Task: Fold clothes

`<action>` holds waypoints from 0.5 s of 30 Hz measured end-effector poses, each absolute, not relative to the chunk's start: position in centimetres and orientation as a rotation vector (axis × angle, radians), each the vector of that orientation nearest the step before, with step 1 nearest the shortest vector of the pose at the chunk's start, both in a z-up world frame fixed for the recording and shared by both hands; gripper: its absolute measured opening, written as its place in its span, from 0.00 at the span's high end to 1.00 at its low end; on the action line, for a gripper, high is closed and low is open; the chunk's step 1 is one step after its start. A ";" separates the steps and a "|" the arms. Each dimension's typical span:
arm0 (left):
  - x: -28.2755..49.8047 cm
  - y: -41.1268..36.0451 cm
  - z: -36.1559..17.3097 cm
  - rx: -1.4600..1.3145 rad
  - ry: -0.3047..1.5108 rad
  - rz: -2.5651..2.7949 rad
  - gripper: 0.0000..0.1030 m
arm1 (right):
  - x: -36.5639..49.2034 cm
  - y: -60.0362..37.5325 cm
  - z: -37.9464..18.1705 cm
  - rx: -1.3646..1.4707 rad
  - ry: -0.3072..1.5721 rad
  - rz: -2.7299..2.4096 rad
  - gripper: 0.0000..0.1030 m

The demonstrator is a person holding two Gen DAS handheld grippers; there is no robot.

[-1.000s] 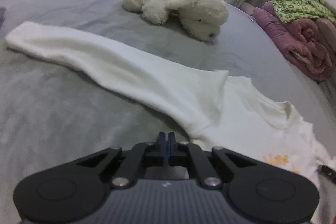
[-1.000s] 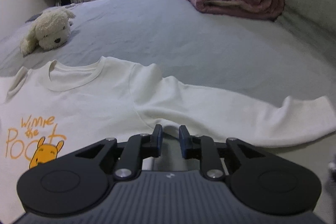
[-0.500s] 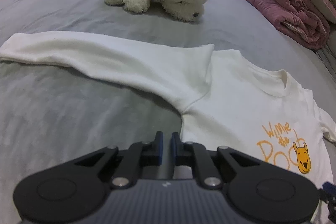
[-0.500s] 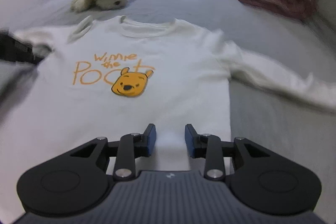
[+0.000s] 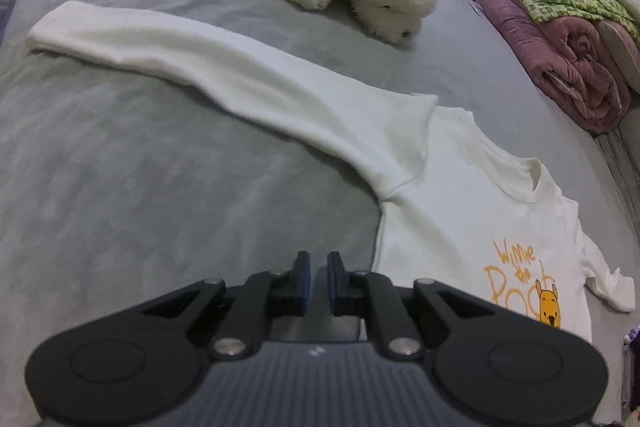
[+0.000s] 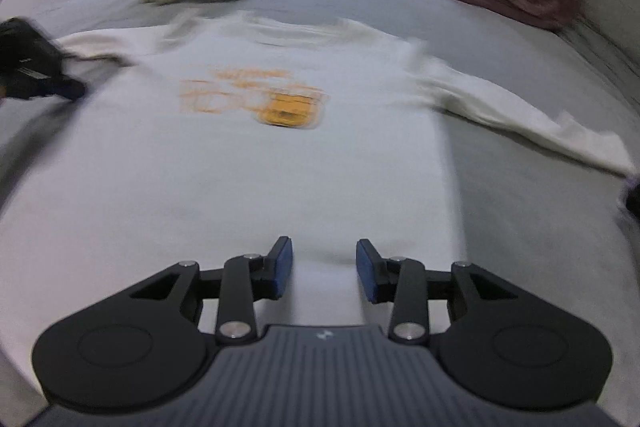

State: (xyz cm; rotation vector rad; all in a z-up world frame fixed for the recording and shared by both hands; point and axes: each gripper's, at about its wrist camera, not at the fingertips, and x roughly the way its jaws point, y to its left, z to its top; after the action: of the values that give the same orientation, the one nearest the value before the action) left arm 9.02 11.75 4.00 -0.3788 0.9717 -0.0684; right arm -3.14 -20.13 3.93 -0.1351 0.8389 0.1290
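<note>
Now right claw (image 6: 324,269) opening, empty, shifted over sweatshirt (image 6: 256,163) hem, left claw (image 5: 315,277) barely parted, empty

The white sweatshirt (image 5: 472,211) carries the only readable writing. In the left wrist view, orange hand-drawn letters on its chest read "Winnie" on the top line, a small word below it that looks like "the", and larger letters beginning "Poo" on the 3rd line, the end of that word running behind a yellow bear face (image 5: 549,309) printed beside it. In the right wrist view the same orange print (image 6: 256,95) is smeared by blur and cannot be read. A small pale mark on each tool body is too small to make out.
</note>
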 end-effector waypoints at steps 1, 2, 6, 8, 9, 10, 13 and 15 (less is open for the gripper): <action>8.8 12.1 4.0 -0.385 0.973 -0.070 0.91 | -3.2 -18.3 3.8 -0.150 0.834 0.169 0.61; 8.6 12.6 4.1 -0.391 0.972 -0.068 0.91 | -3.5 -16.6 3.6 -0.163 0.828 0.208 0.61; 8.0 14.6 4.4 -0.421 0.968 -0.050 0.91 | -5.2 -9.9 2.8 -0.286 0.767 0.308 0.61; 7.7 15.4 4.5 -0.431 0.965 -0.046 0.91 | -6.3 -7.1 2.4 -0.379 0.719 0.326 0.61; 7.6 15.7 4.5 -0.436 0.963 -0.043 0.90 | -6.8 -6.0 2.4 -0.407 0.701 0.337 0.62; 7.6 16.0 4.6 -0.438 0.962 -0.034 0.89 | -7.1 -5.6 2.4 -0.402 0.696 0.350 0.65; 7.5 17.0 5.0 -0.459 0.951 -0.016 0.89 | -7.9 -4.5 2.9 -0.341 0.718 0.453 0.65; 7.5 17.7 5.2 -0.489 0.941 -0.013 0.89 | -9.0 -3.2 2.9 -0.338 0.712 0.515 0.65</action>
State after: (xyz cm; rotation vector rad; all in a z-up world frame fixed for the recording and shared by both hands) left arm 7.52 17.67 5.18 -0.4890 0.9408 -0.0126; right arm -9.02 -3.16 2.89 -0.3378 0.7116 0.5154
